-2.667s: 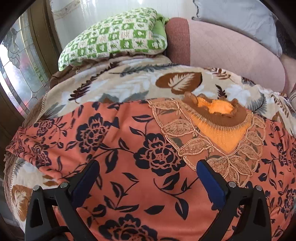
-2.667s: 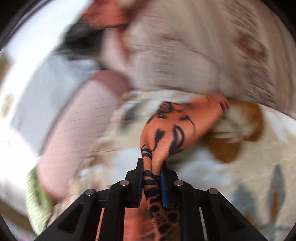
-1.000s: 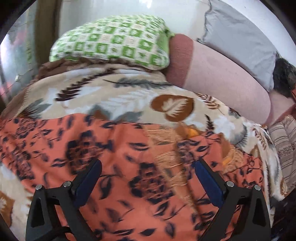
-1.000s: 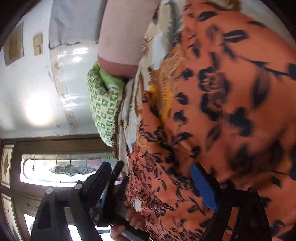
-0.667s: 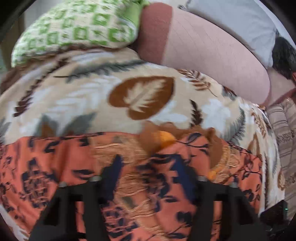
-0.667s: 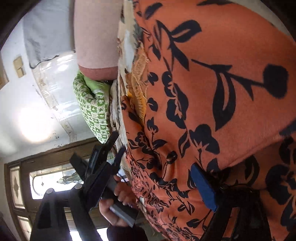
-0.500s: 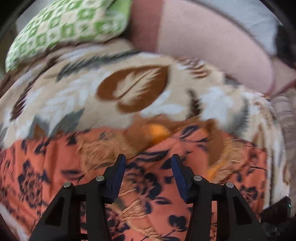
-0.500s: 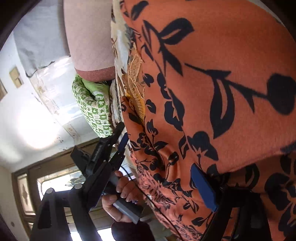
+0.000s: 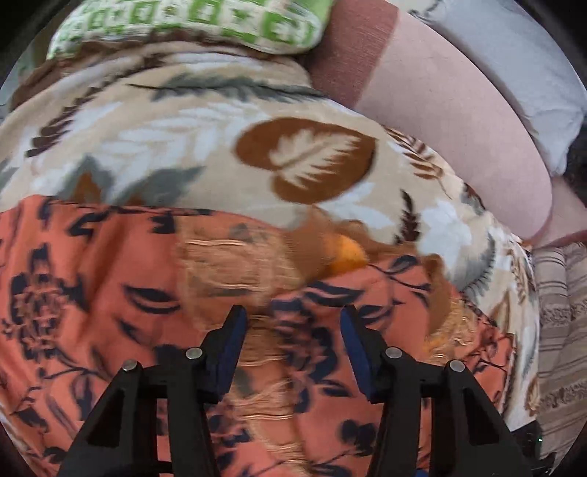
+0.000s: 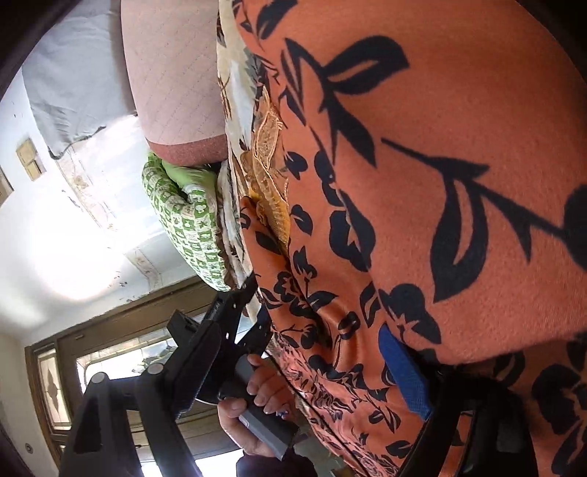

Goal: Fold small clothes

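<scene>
Blue-padded fingers of the left gripper (image 9: 291, 339) stand half parted, tipped steeply down over the orange floral garment (image 9: 110, 293). A raised fold of that cloth, with a strip of gold embroidered trim (image 9: 234, 268), sits between the pads; whether they press on it I cannot tell, as the picture is smeared. In the right wrist view this gripper (image 10: 253, 304) shows small at the garment's far edge, held by a hand (image 10: 253, 403) wrapped round its grey handle.

The right gripper (image 10: 293, 374) is spread wide and rolled onto its side. Its blue pad (image 10: 403, 370) lies against the orange cloth, which bulges over that finger, while the other finger (image 10: 190, 363) stands clear of the cloth, against the window. Nothing is pinched.

The garment lies spread on a beige leaf-print blanket (image 9: 183, 146) with a big brown leaf. Its neckline, with an orange lining (image 9: 346, 253) showing, lies near the blanket's middle. Beyond the blanket a green-and-white checked pillow (image 9: 183, 18) rests beside a pink bolster (image 9: 458, 121), and a grey pillow (image 9: 513, 62) lies behind that. Striped cloth (image 9: 561, 330) shows at the right edge. Behind the pillows in the right wrist view are a white wall (image 10: 55, 220) and a wood-framed leaded window (image 10: 66, 367).
</scene>
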A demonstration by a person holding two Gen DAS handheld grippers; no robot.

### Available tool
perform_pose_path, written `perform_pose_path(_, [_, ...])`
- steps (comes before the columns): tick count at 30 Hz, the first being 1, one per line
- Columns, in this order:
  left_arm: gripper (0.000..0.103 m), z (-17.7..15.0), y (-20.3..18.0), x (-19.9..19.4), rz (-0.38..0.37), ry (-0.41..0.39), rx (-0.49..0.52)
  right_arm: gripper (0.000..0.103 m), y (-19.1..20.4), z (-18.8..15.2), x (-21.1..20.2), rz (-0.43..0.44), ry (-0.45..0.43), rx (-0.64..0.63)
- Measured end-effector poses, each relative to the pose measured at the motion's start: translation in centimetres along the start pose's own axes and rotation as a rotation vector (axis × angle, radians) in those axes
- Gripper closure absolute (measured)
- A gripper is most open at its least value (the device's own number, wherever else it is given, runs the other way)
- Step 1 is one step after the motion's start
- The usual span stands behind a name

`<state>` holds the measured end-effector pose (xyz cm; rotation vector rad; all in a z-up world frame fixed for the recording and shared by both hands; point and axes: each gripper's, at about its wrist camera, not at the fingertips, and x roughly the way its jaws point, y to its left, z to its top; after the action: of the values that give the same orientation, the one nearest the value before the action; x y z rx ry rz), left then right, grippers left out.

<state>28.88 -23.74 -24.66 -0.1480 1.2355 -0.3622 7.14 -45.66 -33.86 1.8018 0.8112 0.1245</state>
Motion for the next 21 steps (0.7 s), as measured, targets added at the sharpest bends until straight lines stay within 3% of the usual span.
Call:
perform_pose_path(3, [0.052, 0.0, -1.0, 0.6, 0.021, 0.014, 0.035, 0.013, -0.3, 0.2, -0.2, 0.013, 0.001, 0.017])
perform_pose_path(4, [0.062, 0.1, -1.2, 0.6, 0.036, 0.003, 0.043, 0.013, -0.3, 0.2, -0.2, 0.011, 0.001, 0.018])
perform_pose_path(5, [0.080, 0.1, -1.2, 0.5, 0.037, -0.014, 0.047, 0.013, -0.2, 0.2, -0.2, 0.006, 0.000, 0.015])
perform_pose_path(7, [0.094, 0.2, -0.7, 0.3, -0.013, -0.020, 0.031, 0.013, -0.1, 0.2, -0.1, 0.000, 0.001, 0.010])
perform_pose_path(12, [0.095, -0.5, -0.5, -1.9, -0.083, -0.097, 0.063, 0.013, -0.2, 0.2, -0.3, 0.004, 0.002, 0.013])
perform_pose_path(17, [0.095, -2.0, 0.1, -6.6, -0.156, -0.186, 0.094, 0.013, 0.1, 0.1, -0.2, 0.005, 0.005, 0.003])
perform_pose_path(21, [0.095, -4.4, 3.2, -11.0, -0.131, -0.263, 0.073, 0.013, 0.1, 0.2, -0.2, 0.006, 0.007, 0.002])
